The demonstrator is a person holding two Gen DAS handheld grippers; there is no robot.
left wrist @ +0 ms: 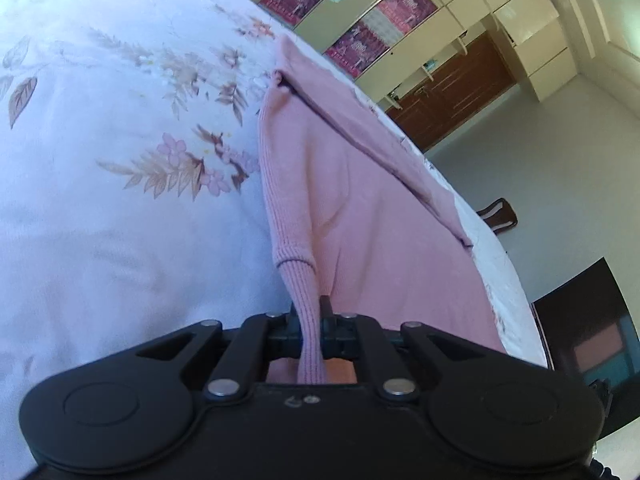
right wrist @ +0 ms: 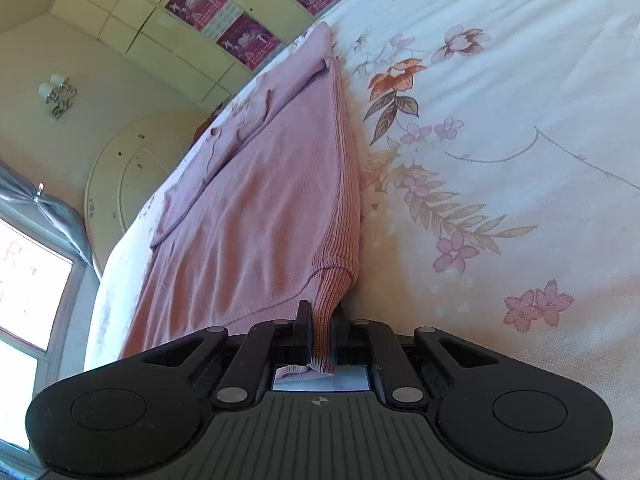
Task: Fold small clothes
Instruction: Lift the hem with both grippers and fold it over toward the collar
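Pink knit sweater (left wrist: pixel 360 208), ribbed hem: lies spread on the bed's floral sheet (left wrist: pixel 120 140). Left tool (left wrist: pixel 310 320): clamped on a ribbed hem corner of the sweater. Right tool (right wrist: pixel 322 320): clamped on the other ribbed hem corner (right wrist: pixel 332 280). Sleeve (right wrist: pixel 192 196) lies folded across the body.

Your left wrist view looks forward along the left hand-held gripper (left wrist: pixel 311 320), low and close over the bed (left wrist: pixel 120 140), rolled sideways; your right wrist view does likewise along the right hand-held gripper (right wrist: pixel 322 320); both share the pink sweater (left wrist: pixel 360 200) and postered cabinets (left wrist: pixel 360 12).
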